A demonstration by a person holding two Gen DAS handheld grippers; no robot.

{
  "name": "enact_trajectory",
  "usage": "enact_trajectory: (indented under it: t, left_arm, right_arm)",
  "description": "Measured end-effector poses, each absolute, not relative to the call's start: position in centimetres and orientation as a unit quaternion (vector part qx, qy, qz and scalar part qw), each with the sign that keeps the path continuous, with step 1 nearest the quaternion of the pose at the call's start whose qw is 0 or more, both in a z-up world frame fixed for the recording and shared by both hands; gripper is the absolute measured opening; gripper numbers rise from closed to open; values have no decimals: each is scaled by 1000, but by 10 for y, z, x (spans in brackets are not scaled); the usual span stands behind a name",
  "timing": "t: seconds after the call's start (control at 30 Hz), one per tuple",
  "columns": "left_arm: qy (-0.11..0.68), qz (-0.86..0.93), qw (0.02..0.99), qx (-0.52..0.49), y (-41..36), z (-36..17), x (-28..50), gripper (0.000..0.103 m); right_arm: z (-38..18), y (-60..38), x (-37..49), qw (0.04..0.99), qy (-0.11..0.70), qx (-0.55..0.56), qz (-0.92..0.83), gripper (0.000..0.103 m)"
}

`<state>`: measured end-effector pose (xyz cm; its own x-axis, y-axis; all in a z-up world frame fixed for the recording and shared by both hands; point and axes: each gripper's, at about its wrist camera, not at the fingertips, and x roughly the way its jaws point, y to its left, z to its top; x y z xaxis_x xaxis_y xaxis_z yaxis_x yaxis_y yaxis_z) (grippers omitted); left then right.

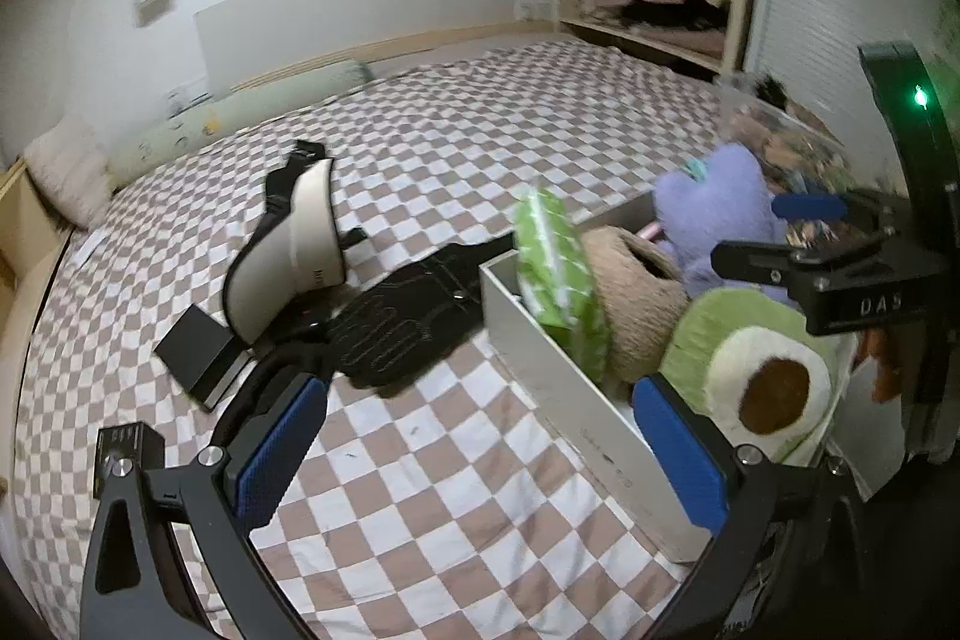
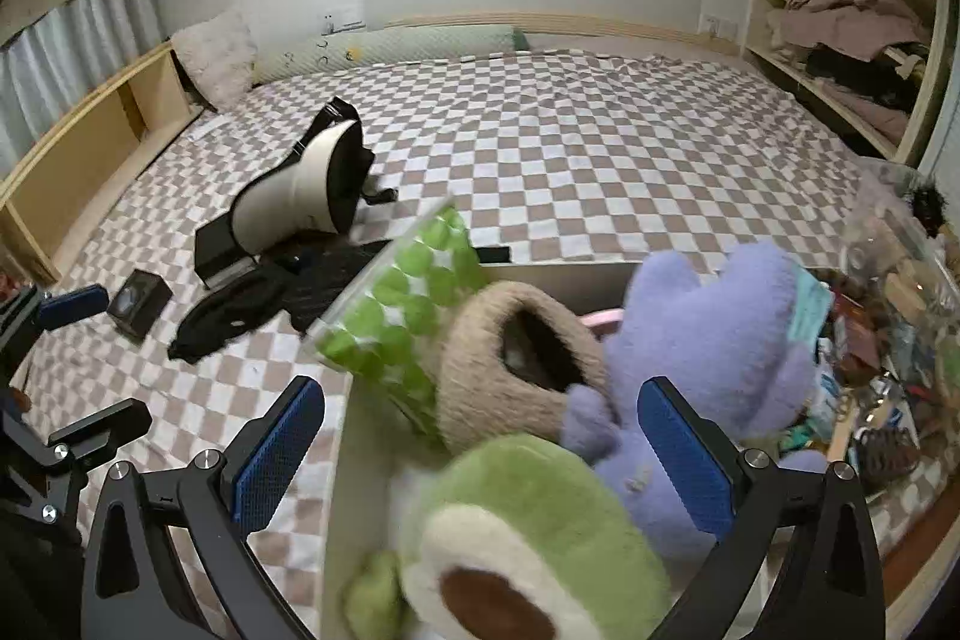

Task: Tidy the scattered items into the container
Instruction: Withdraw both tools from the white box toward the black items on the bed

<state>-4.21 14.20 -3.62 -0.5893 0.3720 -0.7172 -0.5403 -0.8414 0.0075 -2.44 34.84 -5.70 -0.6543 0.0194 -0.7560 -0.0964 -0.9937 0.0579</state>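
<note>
A white container (image 1: pixel 540 364) stands on the checked bed (image 1: pixel 456 148). It holds a green patterned pack (image 1: pixel 558 256), a brown fuzzy slipper (image 1: pixel 636 292), a purple plush (image 1: pixel 714 208) and an avocado plush (image 1: pixel 762 382). My left gripper (image 1: pixel 480 451) is open, straddling the container's near wall with nothing gripped. My right gripper (image 2: pixel 480 460) is open above the container; the blurred avocado plush (image 2: pixel 516 538) lies below its pads, not pinched. On the bed remain a white-and-black headset (image 1: pixel 288 244), black cloth (image 1: pixel 402 328), a black box (image 1: pixel 201 346) and a small black box (image 2: pixel 138 301).
A clear bin of clutter (image 2: pixel 900 292) sits right of the container. Pillows (image 2: pixel 216 52) lie at the head of the bed. A wooden shelf (image 2: pixel 90 148) runs along the left, and a closet nook with clothes (image 2: pixel 852 34) is at the back right.
</note>
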Motion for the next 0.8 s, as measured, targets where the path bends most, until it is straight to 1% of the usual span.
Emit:
enact_trajectory:
  t: [0.1, 0.2, 0.37, 0.5, 0.8]
  left_arm:
    - [87, 890, 242, -377, 124, -33, -52, 103]
    - [76, 896, 221, -377, 107, -31, -61, 103]
    - [53, 904, 198, -376, 78, -28, -74, 103]
    - [48, 917, 155, -363, 51, -26, -88, 103]
    - [17, 924, 78, -374, -16, -34, -118, 103]
  right_arm:
    - [-56, 339, -34, 39, 43, -418, 906, 103]
    - [-51, 330, -41, 38, 56, -419, 906, 103]
    - [-44, 312, -55, 14, 67, -412, 909, 103]
    - [-40, 295, -66, -5, 69, -401, 913, 103]
    - [-42, 251, -94, -66, 64, -401, 912, 103]
